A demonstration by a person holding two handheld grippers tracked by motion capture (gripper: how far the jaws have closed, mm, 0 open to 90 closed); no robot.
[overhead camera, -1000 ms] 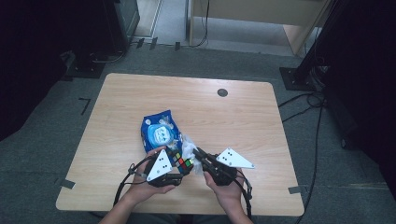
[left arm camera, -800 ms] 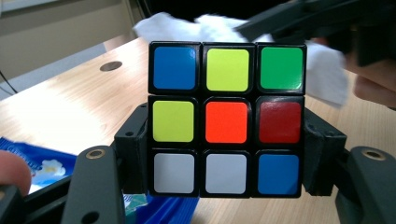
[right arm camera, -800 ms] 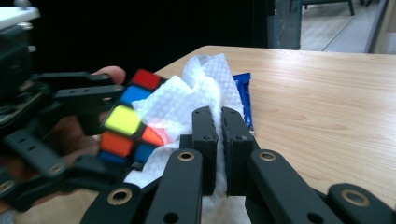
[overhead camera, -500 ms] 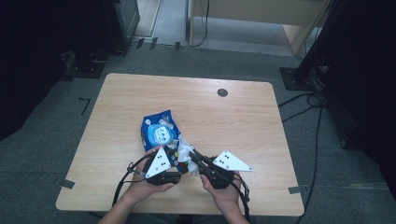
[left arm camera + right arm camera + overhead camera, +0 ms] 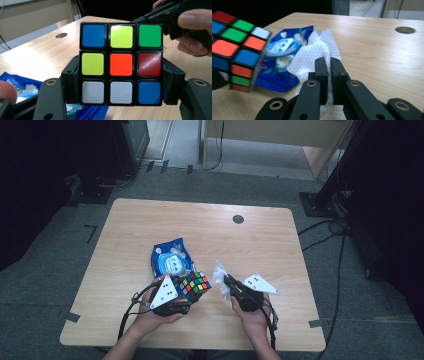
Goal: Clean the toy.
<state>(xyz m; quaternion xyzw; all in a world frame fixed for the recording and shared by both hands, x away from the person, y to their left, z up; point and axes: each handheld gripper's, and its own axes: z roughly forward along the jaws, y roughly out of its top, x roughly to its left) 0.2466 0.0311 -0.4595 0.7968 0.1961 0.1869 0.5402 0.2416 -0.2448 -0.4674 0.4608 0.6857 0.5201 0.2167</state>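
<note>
Right gripper [image 5: 329, 62] is pinched tight on a white wet wipe [image 5: 318, 53] and has pulled away from the Rubik's cube [image 5: 194, 286] toward lower right – probably lining up another wipe. Left gripper [image 5: 186, 296] clamps the cube, lower centre of the high view, by the blue wipes pack [image 5: 170, 257].

Dim, bluish high view with dark corners; sharper close views, mild glare
</note>
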